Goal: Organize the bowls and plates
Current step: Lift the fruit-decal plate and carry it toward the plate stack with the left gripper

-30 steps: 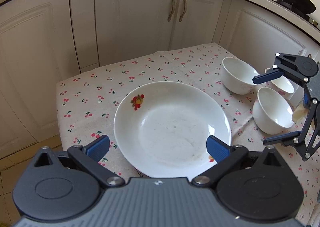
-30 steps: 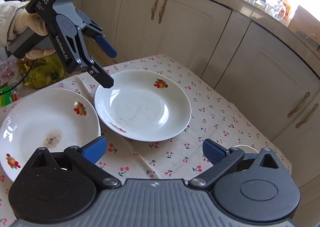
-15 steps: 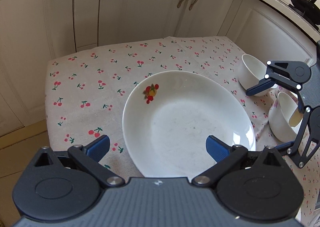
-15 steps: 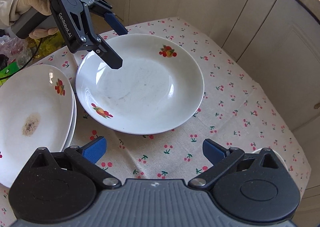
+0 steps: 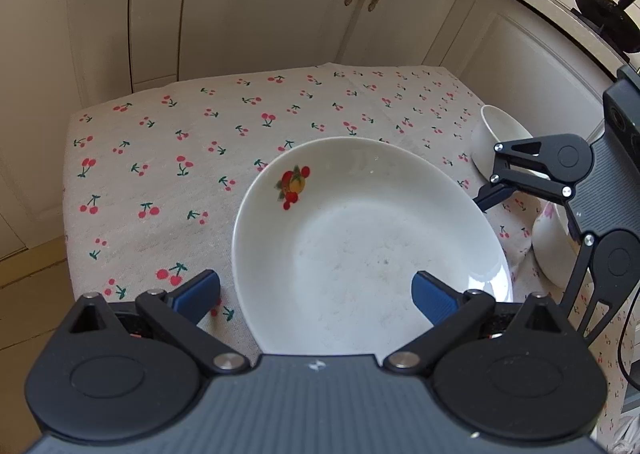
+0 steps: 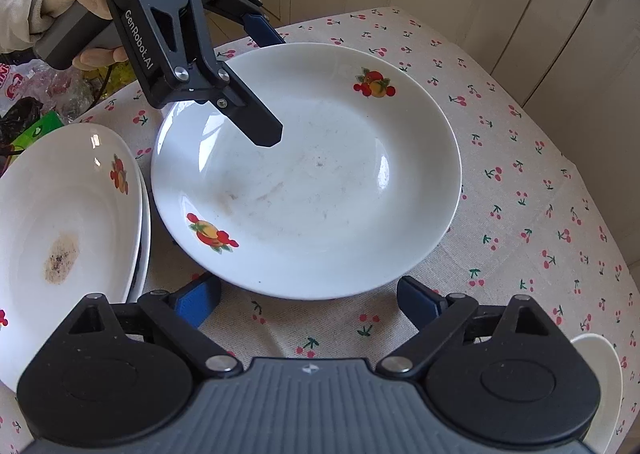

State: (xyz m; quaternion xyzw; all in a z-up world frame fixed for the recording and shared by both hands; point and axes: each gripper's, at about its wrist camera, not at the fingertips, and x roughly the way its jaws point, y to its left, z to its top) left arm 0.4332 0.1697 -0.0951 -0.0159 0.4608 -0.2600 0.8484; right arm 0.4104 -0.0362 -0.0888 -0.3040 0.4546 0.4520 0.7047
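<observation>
R gripper [image 6: 308,300]: my jaws apart, just been closing a little, nothing clamped; near rim of the plate [image 6: 320,181] sits between the pads, no contact visible. Plate lies flat on cherry-print cloth [image 6: 520,221], mid-table. L gripper [image 6: 266,81]: jaws apart, straddling plate's far-left rim. Stacked plates [image 6: 68,213] just beside, at left. Two bowls [image 5: 500,133] near plate's other side.

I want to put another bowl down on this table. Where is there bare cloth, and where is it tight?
Free: the cloth between the plate and the cabinets, and the far corner behind the plate. Crowded: the side with the bowls and the right gripper, and the other side, where stacked plates nearly meet the plate under the left gripper.
</observation>
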